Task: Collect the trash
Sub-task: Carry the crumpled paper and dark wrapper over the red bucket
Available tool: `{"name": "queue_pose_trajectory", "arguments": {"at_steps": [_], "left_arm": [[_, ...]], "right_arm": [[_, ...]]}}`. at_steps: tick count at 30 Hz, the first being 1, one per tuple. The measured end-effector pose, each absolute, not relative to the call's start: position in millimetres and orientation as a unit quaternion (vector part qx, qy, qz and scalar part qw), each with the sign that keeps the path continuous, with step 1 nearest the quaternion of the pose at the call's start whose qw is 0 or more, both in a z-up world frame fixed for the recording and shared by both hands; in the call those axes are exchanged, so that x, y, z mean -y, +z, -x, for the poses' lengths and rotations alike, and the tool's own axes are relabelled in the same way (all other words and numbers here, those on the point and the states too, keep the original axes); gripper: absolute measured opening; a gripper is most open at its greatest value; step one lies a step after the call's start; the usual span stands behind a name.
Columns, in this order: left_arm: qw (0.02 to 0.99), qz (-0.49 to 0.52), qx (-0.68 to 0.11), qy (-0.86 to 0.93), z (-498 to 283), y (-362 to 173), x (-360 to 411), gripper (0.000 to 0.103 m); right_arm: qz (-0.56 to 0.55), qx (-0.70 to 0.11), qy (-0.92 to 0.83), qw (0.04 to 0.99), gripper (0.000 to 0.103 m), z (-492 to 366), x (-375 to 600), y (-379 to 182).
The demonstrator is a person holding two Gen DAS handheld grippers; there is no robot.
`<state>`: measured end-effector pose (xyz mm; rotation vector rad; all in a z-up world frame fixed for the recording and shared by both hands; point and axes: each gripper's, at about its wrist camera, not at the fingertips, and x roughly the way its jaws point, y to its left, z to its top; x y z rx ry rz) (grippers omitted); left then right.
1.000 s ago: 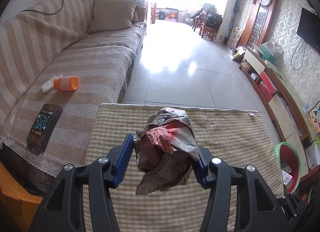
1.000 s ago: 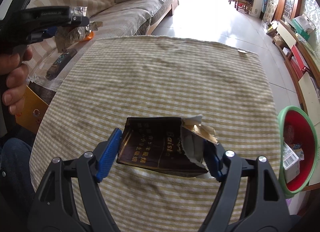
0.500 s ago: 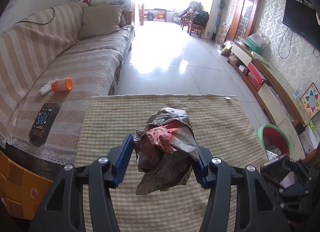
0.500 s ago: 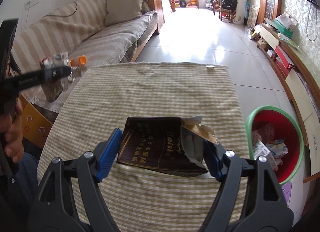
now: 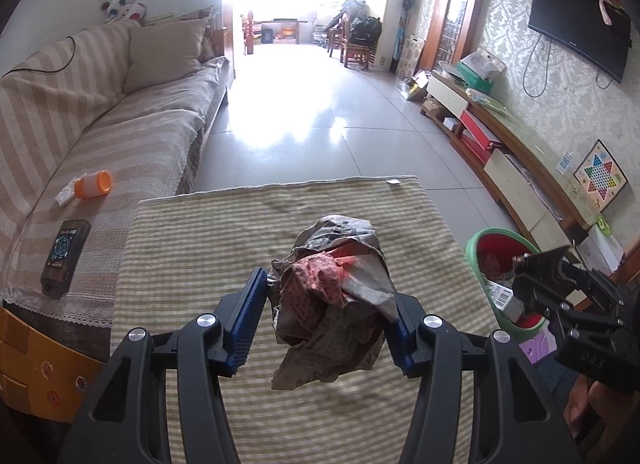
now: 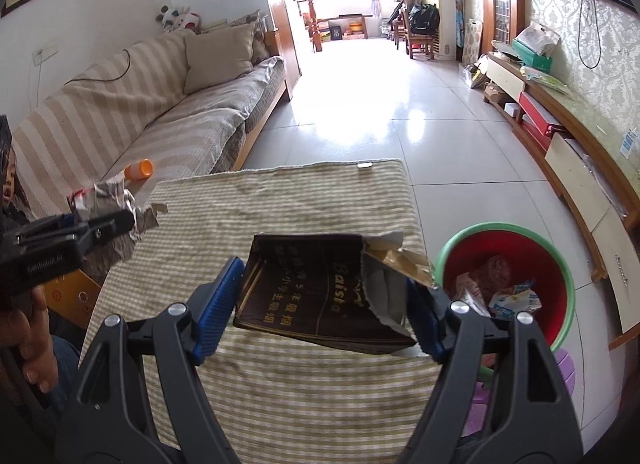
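Observation:
My left gripper [image 5: 326, 322] is shut on a crumpled wad of paper and wrappers [image 5: 332, 300], held above the striped table cloth [image 5: 200, 256]. My right gripper [image 6: 324, 308] is shut on a torn dark brown box [image 6: 316, 296] with gold lettering, held above the table's right side. A red bin with a green rim [image 6: 508, 276] stands on the floor right of the table, with trash inside; it also shows in the left wrist view [image 5: 500, 260]. The right gripper [image 5: 568, 296] shows at the right of the left wrist view, above the bin's near side.
A striped sofa [image 5: 100, 136] runs along the left, with an orange cup [image 5: 94, 184] and a dark flat device [image 5: 66, 256] on it. A low TV cabinet [image 6: 580, 168] lines the right wall. Tiled floor [image 5: 320, 112] stretches beyond the table.
Both grippers have risen and pulled back with their loads. The right gripper has swung right, so the bin now sits closer beside its held box.

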<state>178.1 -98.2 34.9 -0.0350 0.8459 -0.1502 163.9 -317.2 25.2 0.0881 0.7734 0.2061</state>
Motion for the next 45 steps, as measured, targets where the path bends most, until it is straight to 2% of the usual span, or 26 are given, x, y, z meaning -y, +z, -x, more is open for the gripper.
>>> {"name": "queue_pose_trajectory", "arguments": {"at_steps": [18,30,45], "left_arm": [[0.907,-0.002,-0.407,-0.103,-173.6,47.2,137.3,0.052],[0.905,-0.006,-0.408,-0.124,-183.1,42.8,162.8,0.052],[0.889,-0.003,-0.417,-0.189,-210.0,20.2,238.1,0.052]], "right_arm": [[-0.064,-0.359,0.072,0.928,0.074,-156.8,358.8,41.6],[-0.084,-0.362,0.049,0.927,0.074,-161.3,388.7,31.7],[-0.111,-0.37,-0.01,0.922,0.074,-173.2,461.0,9.9]]}}
